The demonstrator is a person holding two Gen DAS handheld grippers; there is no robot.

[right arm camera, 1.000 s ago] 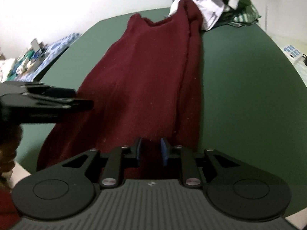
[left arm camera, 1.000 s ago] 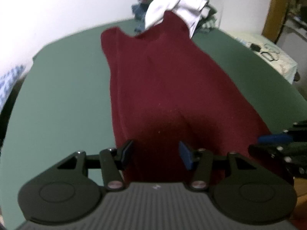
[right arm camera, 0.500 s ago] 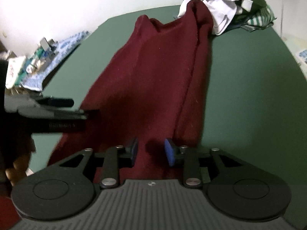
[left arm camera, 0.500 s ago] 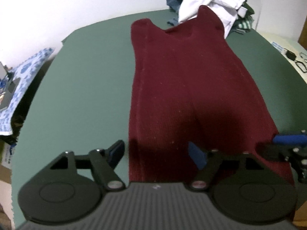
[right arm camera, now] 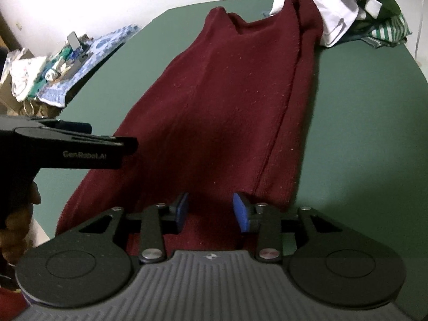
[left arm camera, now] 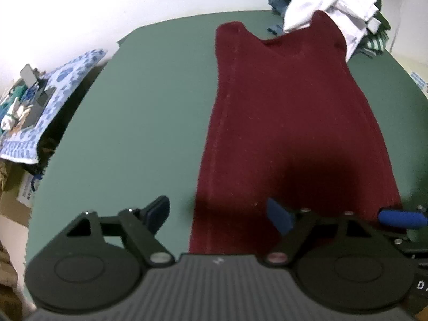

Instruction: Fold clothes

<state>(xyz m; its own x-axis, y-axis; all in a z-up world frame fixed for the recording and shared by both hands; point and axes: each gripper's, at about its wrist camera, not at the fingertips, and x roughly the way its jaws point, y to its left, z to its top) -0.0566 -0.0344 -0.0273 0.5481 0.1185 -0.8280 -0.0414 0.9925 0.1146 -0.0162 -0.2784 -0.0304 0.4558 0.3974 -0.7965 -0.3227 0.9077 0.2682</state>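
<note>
A dark red knitted garment (left arm camera: 289,123) lies lengthwise on the green table (left arm camera: 139,123), folded into a long strip; it also shows in the right wrist view (right arm camera: 230,101). My left gripper (left arm camera: 218,215) is open wide over the garment's near left corner and holds nothing. My right gripper (right arm camera: 211,210) is open over the near hem, to the right, and holds nothing. Its blue fingertip (left arm camera: 401,218) shows at the right edge of the left wrist view. The left gripper's body (right arm camera: 67,144) shows at the left of the right wrist view.
A pile of white, green and striped clothes (right arm camera: 347,8) lies at the table's far end, touching the garment's top. A blue patterned cloth with small items (left arm camera: 40,101) sits on a lower surface left of the table. The table's near edge is close under the grippers.
Both grippers have opened wider, the right one from nearly shut. The left gripper has shifted left to the garment's near left corner. The garment lies still.
</note>
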